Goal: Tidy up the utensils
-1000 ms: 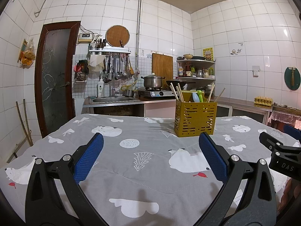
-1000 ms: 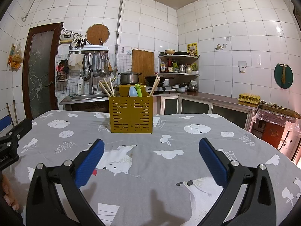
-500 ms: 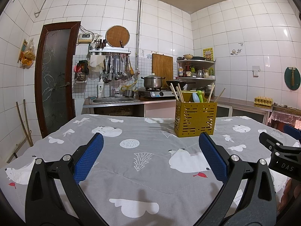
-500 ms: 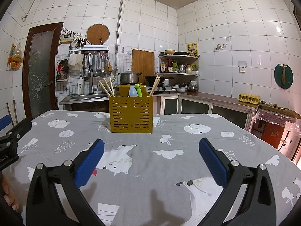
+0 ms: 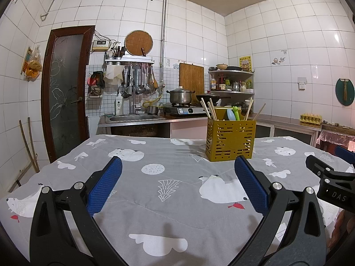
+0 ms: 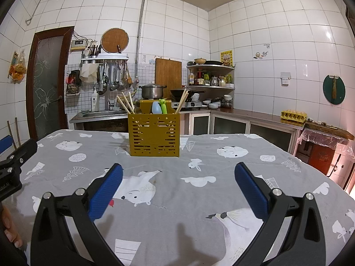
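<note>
We hold both grippers spread wide and empty, the left gripper [image 5: 177, 184] and right gripper [image 6: 178, 184]. The slotted mustard-yellow plastic utensil caddy [image 6: 154, 134] stands upright on the grey animal-print tablecloth [image 6: 199, 199], straight ahead of the right, right of centre for the left.

Utensil caddy [image 6: 154, 135]: mustard-yellow, box-shaped, slotted walls, upright on worktop [image 6: 199, 199], toward far edge. Contents standing, leaning outward: wooden chopsticks [image 6: 127, 104] at left, further chopsticks [image 6: 183, 98] at right; pale blue spoon [image 6: 156, 108] and green utensil [image 6: 163, 106] at centre.
</note>
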`<state>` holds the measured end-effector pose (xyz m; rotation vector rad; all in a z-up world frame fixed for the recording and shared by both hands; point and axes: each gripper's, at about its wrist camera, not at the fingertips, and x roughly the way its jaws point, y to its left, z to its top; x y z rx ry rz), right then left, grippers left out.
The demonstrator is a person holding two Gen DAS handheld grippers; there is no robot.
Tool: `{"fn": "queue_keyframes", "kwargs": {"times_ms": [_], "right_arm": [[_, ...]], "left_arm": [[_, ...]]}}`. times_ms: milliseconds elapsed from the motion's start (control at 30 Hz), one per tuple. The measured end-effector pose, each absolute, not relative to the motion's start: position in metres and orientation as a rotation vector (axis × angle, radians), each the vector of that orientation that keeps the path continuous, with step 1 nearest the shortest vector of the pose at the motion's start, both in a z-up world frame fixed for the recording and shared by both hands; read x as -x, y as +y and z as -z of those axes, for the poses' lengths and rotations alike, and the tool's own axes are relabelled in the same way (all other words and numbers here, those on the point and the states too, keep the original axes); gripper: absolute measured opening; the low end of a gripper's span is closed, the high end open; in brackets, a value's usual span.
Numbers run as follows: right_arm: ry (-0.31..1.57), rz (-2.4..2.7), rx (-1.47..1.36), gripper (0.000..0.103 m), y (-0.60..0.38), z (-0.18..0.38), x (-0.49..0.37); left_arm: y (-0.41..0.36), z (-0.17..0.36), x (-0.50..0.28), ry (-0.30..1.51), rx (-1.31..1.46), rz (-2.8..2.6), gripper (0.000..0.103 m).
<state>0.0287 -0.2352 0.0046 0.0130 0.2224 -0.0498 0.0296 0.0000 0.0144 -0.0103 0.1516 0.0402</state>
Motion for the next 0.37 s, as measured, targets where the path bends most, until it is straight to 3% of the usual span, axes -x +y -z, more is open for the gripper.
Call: {"fn": "queue_keyframes", "kwargs": {"times_ms": [367], "right_arm": [[0.223,0.051,-0.013,0.098,-0.2359,-0.0059,-0.0287]], "left_arm": [[-0.0008,-0.0144,-0.0294,0.153,0.004,-0.05,0.098]]}}
